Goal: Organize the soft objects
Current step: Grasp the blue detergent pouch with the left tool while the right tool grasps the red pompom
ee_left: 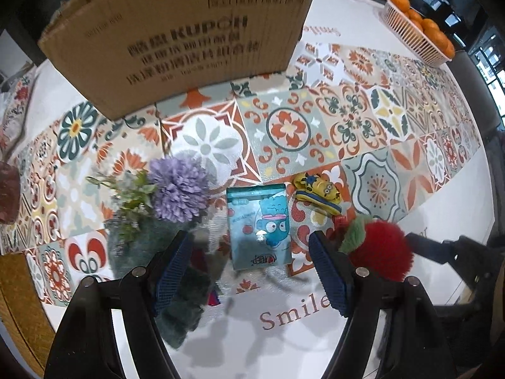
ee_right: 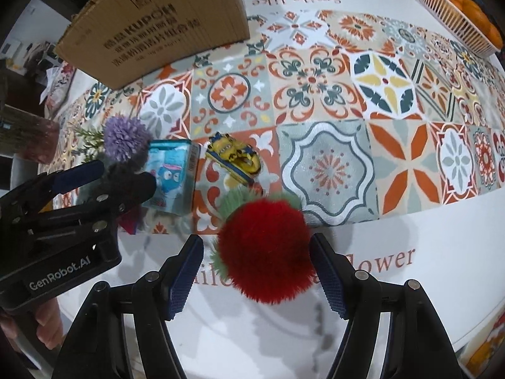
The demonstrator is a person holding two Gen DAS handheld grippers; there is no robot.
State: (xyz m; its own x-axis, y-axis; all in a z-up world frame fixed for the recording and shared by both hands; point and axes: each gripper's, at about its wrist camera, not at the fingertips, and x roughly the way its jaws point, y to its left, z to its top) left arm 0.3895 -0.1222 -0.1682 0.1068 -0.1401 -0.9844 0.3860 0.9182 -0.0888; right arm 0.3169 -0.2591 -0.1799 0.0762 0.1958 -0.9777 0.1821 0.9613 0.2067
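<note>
**A:** Why is the right gripper [ee_right: 257, 279] set so low over the white cloth?

**B:** Its jaws are spread to either side of the red fluffy pompom [ee_right: 263, 249], neither pad clearly pressing the fur — I judge it is lining up to pinch, not yet holding.

**A:** And the left gripper [ee_left: 251, 271]?

**B:** Also spread, with nothing in it. It hangs above the tissue pack [ee_left: 258, 225], with the dark furry plush [ee_left: 186, 287] by its left finger. The purple flower [ee_left: 180, 186] and yellow minion toy [ee_left: 317, 195] lie just beyond.

**A:** Where would they go?

**B:** Probably the cardboard box [ee_left: 189, 41] standing at the far side of the patterned tablecloth [ee_left: 363, 120] — well apart from the cluster, so each piece needs a carry.
</note>
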